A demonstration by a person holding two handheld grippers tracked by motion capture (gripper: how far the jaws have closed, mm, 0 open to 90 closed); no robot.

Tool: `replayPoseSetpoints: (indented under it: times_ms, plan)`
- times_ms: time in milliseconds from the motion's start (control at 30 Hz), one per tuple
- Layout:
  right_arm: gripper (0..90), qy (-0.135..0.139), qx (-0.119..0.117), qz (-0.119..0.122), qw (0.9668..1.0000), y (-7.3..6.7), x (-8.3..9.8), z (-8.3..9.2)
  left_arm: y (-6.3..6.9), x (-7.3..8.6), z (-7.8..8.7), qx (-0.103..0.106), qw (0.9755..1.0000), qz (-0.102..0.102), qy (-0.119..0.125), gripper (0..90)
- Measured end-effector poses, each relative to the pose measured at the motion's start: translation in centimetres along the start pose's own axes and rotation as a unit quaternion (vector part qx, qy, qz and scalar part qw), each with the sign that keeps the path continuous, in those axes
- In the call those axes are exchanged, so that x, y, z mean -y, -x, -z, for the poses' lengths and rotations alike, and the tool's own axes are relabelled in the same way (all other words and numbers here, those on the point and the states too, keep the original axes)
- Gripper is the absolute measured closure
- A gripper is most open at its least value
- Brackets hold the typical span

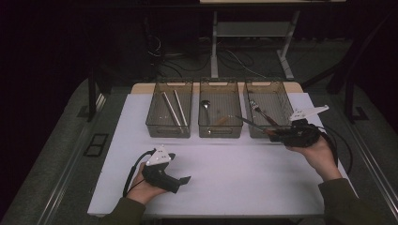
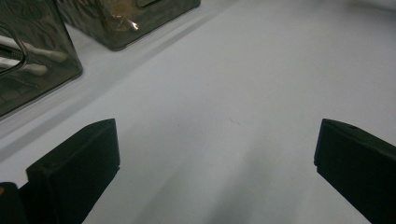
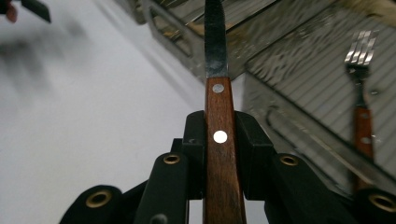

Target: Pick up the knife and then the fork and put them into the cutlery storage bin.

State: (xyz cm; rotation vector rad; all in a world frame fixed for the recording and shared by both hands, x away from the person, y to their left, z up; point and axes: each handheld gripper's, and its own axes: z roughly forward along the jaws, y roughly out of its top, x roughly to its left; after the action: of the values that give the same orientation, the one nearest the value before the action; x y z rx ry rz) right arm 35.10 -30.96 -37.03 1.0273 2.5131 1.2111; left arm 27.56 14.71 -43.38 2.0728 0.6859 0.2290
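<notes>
Item: wooden-handled knife point(image 3: 219, 140), clamped by its handle in the right hand-held gripper point(image 1: 277, 134), blade reaching over the right bin's point(image 1: 281, 96) front rim. Left hand-held gripper point(image 1: 184, 180): jaws wide, empty, over the worktop point(image 1: 234, 173). Step: sorting cutlery. Next, likely: pick a bin, lower, release.

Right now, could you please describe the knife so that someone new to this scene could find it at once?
On the white table, three clear bins stand in a row at the far side. By the right bin, the right gripper is shut on the knife. Unlike the fork lying in that bin, it is held above the table, and its wooden handle carries a dark flat blade.
</notes>
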Motion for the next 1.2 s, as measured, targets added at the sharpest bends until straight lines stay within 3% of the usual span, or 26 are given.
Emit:
replayPoseSetpoints:
  times_ms: [333, 667, 900, 1067, 1200]
  plan:
    - [75.4, 0.018, 0.046, -0.037, 0.9981, 2.4, -1.6, 1.3, 0.0, 0.0, -0.2, 0.003, 0.9999, 0.003, -0.009, 0.0]
    - [75.4, 0.001, 0.098, -0.072, 0.9925, 5.3, -3.6, 0.8, 0.0, 0.0, -0.2, 0.006, 1.0, 0.003, -0.007, 0.0]
    - [75.4, -0.022, 0.126, -0.108, 0.9859, 7.6, -4.6, -1.1, 0.1, 0.0, -0.2, 0.006, 1.0, 0.001, -0.007, 0.0]
    - [75.3, -0.043, 0.15, -0.13, 0.9791, 8.9, -4.8, -3.0, 0.2, 0.0, -0.2, 0.008, 0.9999, 0.0, -0.007, 0.0]
    - [75.3, -0.072, 0.18, -0.157, 0.9684, 9.9, -4.5, -4.7, 0.3, 0.0, -0.2, 0.003, 0.9999, -0.008, -0.013, 0.0]
